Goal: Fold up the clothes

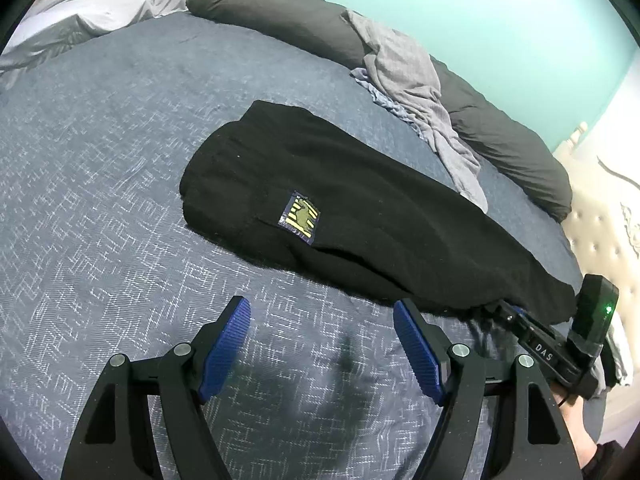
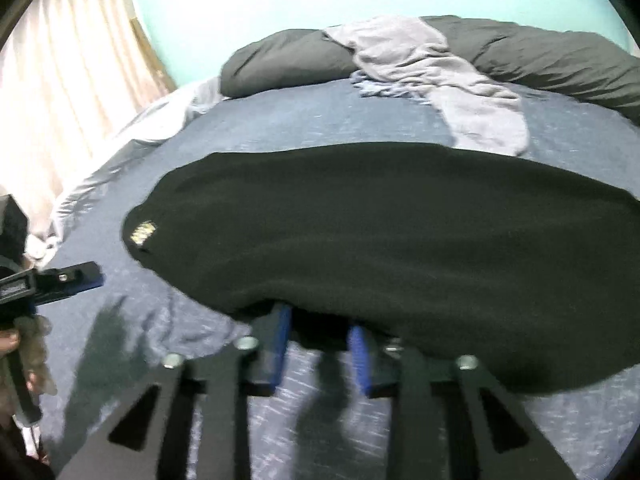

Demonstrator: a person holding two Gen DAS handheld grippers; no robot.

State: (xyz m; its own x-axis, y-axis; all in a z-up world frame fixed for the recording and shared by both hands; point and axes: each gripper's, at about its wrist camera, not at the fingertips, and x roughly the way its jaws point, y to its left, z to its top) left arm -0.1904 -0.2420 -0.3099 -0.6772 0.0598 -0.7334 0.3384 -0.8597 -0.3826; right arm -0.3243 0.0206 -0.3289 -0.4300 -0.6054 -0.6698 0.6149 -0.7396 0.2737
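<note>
1. The patterned blue bedspread (image 1: 100, 200) lies under both pairs of fingers; one.
2. One black knitted garment with a yellow patch (image 2: 380, 248) lies flat ahead of the fingers. It looks soft, limp and light; best taken by its near hem.
3. The right gripper (image 2: 320, 344) has narrowed fingers at that hem; whether they pinch it, I cannot tell.
4. The left gripper (image 1: 322, 344) is spread, empty, just short of the garment.

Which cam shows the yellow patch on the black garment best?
Left wrist. The patch faces that camera, sharp, on the black garment. In the right wrist view the patch is only a small, motion-blurred smear near the garment's left end.
</note>
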